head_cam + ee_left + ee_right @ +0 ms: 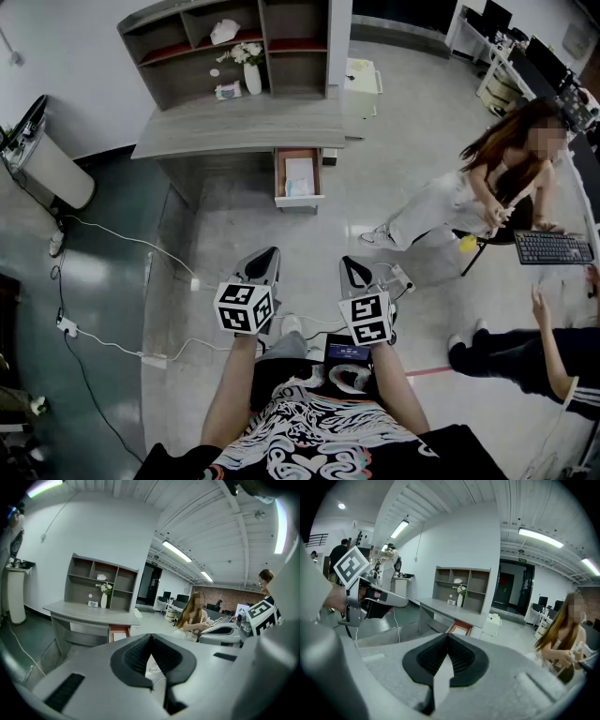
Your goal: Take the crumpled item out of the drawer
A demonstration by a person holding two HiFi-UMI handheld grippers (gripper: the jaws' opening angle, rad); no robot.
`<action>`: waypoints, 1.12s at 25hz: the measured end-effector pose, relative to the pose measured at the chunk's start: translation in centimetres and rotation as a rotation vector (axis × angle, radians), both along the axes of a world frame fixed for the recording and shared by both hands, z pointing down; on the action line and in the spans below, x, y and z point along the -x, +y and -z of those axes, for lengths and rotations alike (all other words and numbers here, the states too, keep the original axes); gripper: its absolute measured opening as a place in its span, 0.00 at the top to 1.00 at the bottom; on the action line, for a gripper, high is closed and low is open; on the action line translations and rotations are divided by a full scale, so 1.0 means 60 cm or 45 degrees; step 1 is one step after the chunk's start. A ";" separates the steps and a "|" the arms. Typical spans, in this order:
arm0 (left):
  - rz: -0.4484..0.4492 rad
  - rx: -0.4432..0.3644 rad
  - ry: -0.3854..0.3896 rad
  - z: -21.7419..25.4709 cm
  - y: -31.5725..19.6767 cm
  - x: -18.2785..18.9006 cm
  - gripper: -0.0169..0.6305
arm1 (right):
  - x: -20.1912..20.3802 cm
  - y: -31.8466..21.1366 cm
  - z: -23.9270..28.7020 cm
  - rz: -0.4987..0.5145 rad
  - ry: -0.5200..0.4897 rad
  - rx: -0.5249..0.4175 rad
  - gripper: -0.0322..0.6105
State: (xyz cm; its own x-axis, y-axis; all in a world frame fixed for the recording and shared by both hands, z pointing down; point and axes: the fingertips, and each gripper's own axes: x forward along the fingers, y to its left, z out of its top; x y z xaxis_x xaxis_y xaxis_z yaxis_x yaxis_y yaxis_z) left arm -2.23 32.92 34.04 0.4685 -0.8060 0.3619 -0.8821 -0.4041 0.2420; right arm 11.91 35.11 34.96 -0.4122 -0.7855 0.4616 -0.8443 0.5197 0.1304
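Both claws shut and empty, well short of the open drawer

The left claw (267, 255) and right claw (352, 264) are held side by side at waist height, each with its jaws pressed together on nothing. The drawer (299, 201) stands pulled out under the table (244, 127), well apart from them. A pale item (298, 175) lies inside it, too small here to tell if it is crumpled. To do this step well, I would walk straight in, open one claw before it reaches the drawer, come down from above and pinch a raised fold, not the drawer floor. The way ahead looks bare. A cable (122, 239) trails on the floor to the left, and a seated person (469, 187) is off to the right. A vase (251, 75) stands on the shelf above, clear of the reach.
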 end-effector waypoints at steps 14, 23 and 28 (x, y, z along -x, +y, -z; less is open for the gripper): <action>0.045 -0.036 0.023 0.009 0.031 0.023 0.97 | 0.025 0.032 0.011 0.043 0.013 -0.028 0.94; 0.054 -0.041 0.025 0.008 0.049 0.026 0.97 | 0.019 0.040 0.013 0.007 -0.066 -0.029 0.94; 0.068 -0.031 0.023 0.008 0.042 0.033 0.97 | 0.022 0.028 0.019 0.016 -0.070 -0.042 0.94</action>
